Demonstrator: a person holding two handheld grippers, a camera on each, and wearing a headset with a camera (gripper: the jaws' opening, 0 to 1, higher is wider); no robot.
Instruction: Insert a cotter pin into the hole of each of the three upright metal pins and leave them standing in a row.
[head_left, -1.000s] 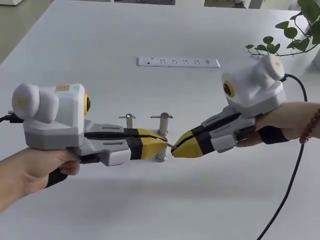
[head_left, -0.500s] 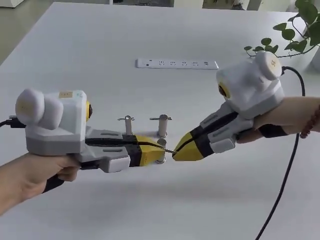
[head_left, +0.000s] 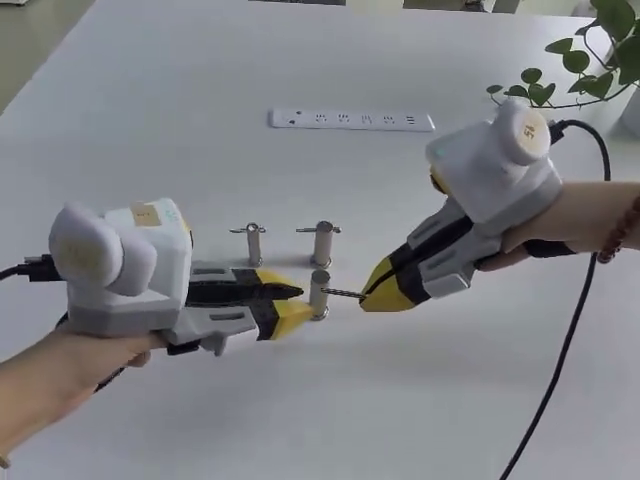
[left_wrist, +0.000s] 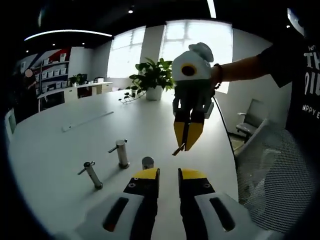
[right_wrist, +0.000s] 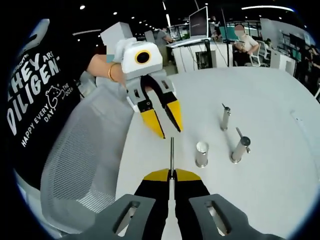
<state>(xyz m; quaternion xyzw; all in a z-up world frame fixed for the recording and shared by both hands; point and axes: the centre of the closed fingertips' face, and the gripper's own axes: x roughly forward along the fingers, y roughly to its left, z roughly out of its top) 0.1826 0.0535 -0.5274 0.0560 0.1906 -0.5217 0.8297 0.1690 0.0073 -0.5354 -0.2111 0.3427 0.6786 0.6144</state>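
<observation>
Three metal pins stand on the white table (head_left: 150, 120). The two rear pins (head_left: 254, 243) (head_left: 323, 243) each carry a cotter pin through the top. The nearest metal pin (head_left: 318, 293) (left_wrist: 148, 162) (right_wrist: 201, 153) stands free with no cotter pin in it. My right gripper (head_left: 375, 295) (right_wrist: 171, 174) is shut on a thin cotter pin (head_left: 342, 293) (right_wrist: 171, 152), whose tip points at the nearest pin's top but stays just short of it. My left gripper (head_left: 292, 302) (left_wrist: 169, 175) is open, just left of that pin and not touching it.
A white power strip (head_left: 350, 121) lies further back on the table. A potted plant (head_left: 590, 60) stands at the far right corner. The right gripper's black cable (head_left: 570, 340) hangs over the table's right side.
My left gripper has let go of the nearest pin, opened and drawn back to the left. The right gripper has pulled slightly right with the cotter pin.
</observation>
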